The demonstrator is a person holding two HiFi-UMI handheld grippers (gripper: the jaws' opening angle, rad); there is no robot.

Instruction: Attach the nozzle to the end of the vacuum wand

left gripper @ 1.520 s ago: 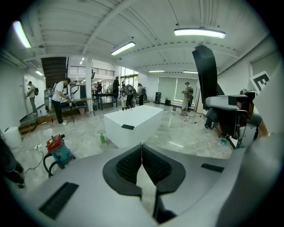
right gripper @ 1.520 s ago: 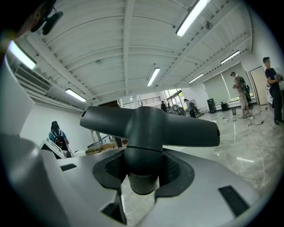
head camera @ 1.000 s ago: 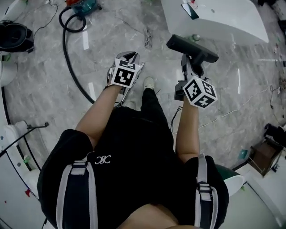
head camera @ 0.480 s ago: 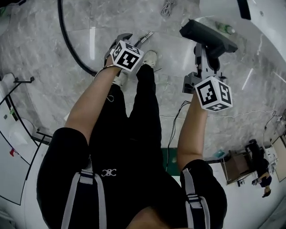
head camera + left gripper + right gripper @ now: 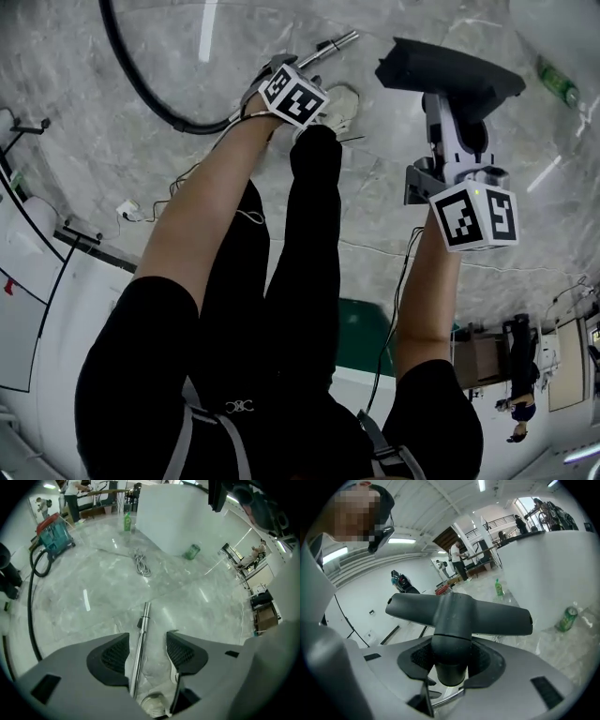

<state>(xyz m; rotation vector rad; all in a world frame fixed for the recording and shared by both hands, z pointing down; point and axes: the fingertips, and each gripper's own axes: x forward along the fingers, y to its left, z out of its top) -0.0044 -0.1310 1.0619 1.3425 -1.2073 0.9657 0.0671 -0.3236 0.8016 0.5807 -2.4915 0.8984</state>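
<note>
Two risks: the left hand-held gripper (image 5: 146, 651), its jaws just opened wide, straddles the wand (image 5: 143, 625) lying on the floor (image 5: 84, 573) without touching it, and a skewed close could roll it away. The right hand-held gripper (image 5: 450, 665) clamps the nozzle (image 5: 457, 611) by its neck, which might twist on joining.

I record that my left gripper (image 5: 147, 641) has dropped toward the floor, its jaws just opening from shut to wide. They now straddle the vacuum wand (image 5: 146, 611), lying 6 to 12 o'clock. My right gripper (image 5: 450, 667) has lowered with the nozzle (image 5: 457, 613).
</note>
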